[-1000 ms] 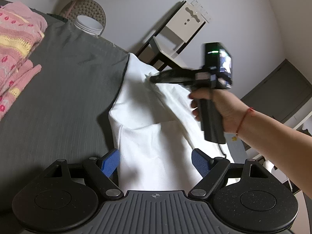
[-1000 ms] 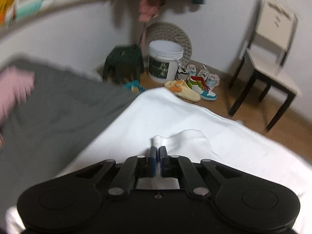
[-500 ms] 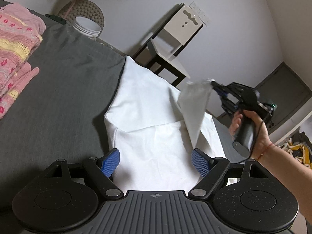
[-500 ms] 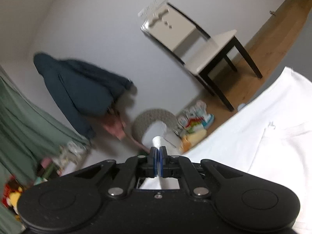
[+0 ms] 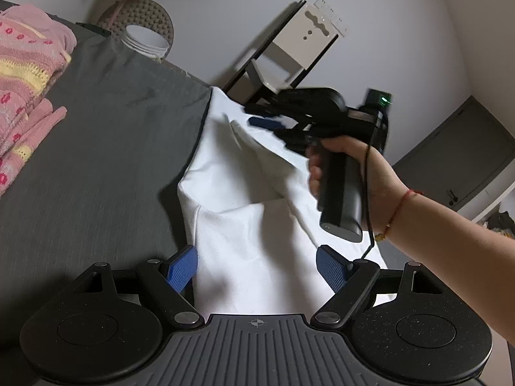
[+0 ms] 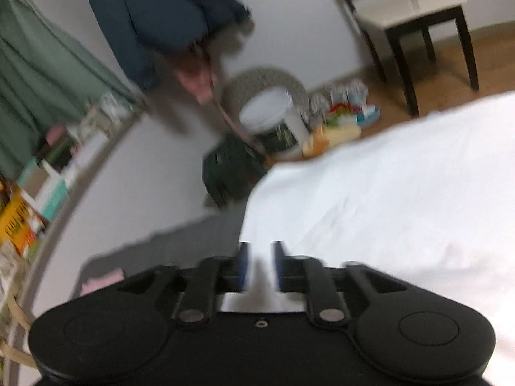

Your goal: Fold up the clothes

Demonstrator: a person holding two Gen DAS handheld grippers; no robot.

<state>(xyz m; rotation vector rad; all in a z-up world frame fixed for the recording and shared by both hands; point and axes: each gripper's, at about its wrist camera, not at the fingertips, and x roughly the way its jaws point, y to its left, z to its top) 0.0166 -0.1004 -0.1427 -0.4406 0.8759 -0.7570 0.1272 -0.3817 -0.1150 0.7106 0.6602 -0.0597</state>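
The white garment (image 5: 244,212) lies spread on the dark grey bed (image 5: 106,148), its long axis running from 6 o'clock up toward 1 o'clock in the left wrist view, with a flap laid across its upper half and a raised crease pointing to 12 o'clock. The right claw (image 5: 267,122) hangs just above that flap at about 1 o'clock, its blue pads parted with nothing between them; the right wrist view, though blurred, agrees, showing the right claw (image 6: 260,265) with a clear gap and only white cloth beyond. The left claw (image 5: 257,265) stands wide open at 6 o'clock, straddling the near hem without pinching it. The scene fits either a flap just laid down or one about to be picked up, so the pictures do not settle the step; in either case a clean fold would likely call for matching the flap's edge to the garment's far side and smoothing the crease flat before any further fold. The garment's left edge lies along bare grey bed, with ample room toward 9 o'clock, while a pink knitted garment (image 5: 25,74) occupies the bed at 10 o'clock, well apart. At 1 o'clock the cloth reaches the bed's edge, near a chair (image 5: 289,51), so movement that way is tight and cloth could slip off.
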